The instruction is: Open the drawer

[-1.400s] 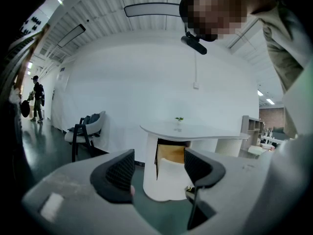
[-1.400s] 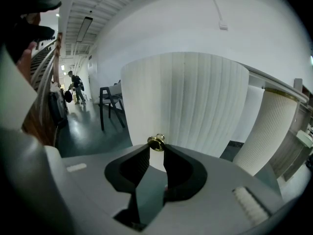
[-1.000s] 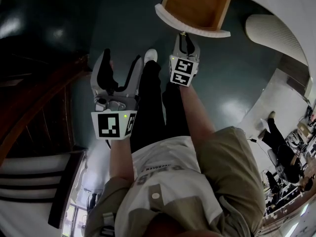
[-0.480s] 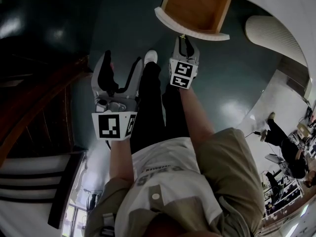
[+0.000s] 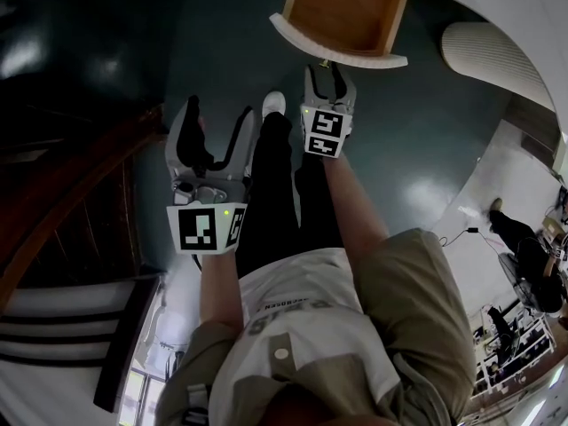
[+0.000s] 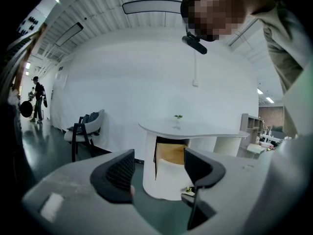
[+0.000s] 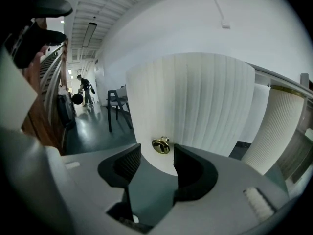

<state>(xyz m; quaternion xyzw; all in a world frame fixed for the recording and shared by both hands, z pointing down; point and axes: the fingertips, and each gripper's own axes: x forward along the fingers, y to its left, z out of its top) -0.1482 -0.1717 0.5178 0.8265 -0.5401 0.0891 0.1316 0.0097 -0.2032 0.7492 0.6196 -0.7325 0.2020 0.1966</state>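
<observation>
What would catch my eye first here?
The open drawer, bare wood inside, juts from the white table at the head view's top. Just below it the jaws of the right gripper are opening, a shiny brass knob right ahead of them, ungripped. The left gripper waits lower left, open and empty.

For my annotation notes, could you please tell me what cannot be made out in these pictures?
Head view: the back end of the drawer runs off the picture's top edge.
Right gripper view: the drawer's inside is hidden behind its ribbed front.
Left gripper view: the plant on the tabletop is too small to identify.
Right gripper view: what the distant person carries is too small to tell.
</observation>
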